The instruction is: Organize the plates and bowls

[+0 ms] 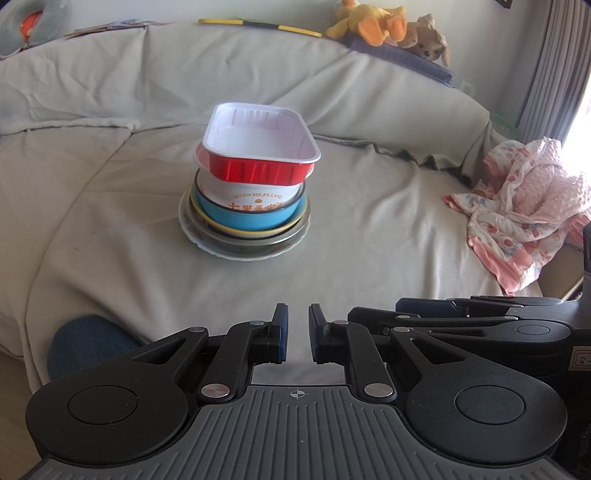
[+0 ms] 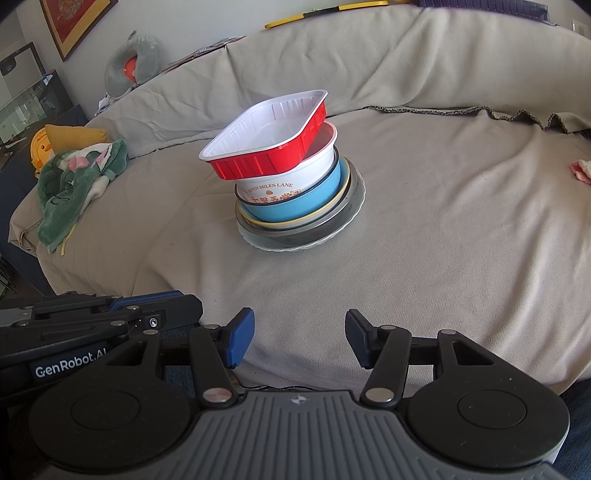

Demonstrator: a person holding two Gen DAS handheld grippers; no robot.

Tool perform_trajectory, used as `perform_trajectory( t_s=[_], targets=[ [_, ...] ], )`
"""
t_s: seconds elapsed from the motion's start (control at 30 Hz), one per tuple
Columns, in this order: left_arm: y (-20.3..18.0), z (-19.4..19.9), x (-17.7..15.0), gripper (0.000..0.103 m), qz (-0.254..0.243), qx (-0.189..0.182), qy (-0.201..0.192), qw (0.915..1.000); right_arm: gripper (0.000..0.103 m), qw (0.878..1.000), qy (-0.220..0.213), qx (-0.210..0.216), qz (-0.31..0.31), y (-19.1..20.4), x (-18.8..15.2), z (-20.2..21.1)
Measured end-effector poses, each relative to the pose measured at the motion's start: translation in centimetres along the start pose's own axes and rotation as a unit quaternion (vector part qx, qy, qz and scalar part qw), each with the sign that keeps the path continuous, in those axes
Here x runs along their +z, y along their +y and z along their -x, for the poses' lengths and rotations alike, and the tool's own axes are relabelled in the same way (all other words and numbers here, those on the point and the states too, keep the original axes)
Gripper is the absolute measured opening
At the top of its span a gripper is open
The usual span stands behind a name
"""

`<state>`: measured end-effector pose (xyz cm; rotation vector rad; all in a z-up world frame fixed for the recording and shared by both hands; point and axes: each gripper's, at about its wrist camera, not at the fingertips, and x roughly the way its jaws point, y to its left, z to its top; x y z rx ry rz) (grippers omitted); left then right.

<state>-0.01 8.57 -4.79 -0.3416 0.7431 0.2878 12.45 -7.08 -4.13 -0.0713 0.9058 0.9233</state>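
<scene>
One stack stands mid-sofa: a red tray (image 1: pixel 258 147) with a white inside sits askew on a white printed bowl (image 1: pixel 251 195), inside a blue bowl (image 1: pixel 251 218), over yellow-rimmed and grey dishes on a white plate (image 1: pixel 243 251). The right wrist view shows the same red tray (image 2: pixel 266 147), tilted, the white bowl (image 2: pixel 295 177), the blue bowl (image 2: pixel 295 206) and the plate (image 2: pixel 321 236). My left gripper (image 1: pixel 298 332) hangs well short of the stack, shut with only a slit between its blue pads and nothing in it. My right gripper (image 2: pixel 299 339) is beside it, open and empty.
A beige cover (image 1: pixel 369 229) drapes the sofa seat and back. A pink patterned cloth (image 1: pixel 517 214) lies at the right end, a green cloth (image 2: pixel 74 177) at the left. Plush toys (image 1: pixel 369 22) rest on the backrest. A person's blue-clad knee (image 1: pixel 85 343) is at the front edge.
</scene>
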Motion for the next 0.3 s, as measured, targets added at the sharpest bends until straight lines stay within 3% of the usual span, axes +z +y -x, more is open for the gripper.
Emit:
perform_trajectory(
  t_s=[0.3],
  targets=[
    [-0.47,0.0,-0.02,0.014,-0.003,0.004,-0.009,0.9999,0.055,1.0,0.001,-0.001,-0.004,-0.51,0.02,-0.11]
  ],
)
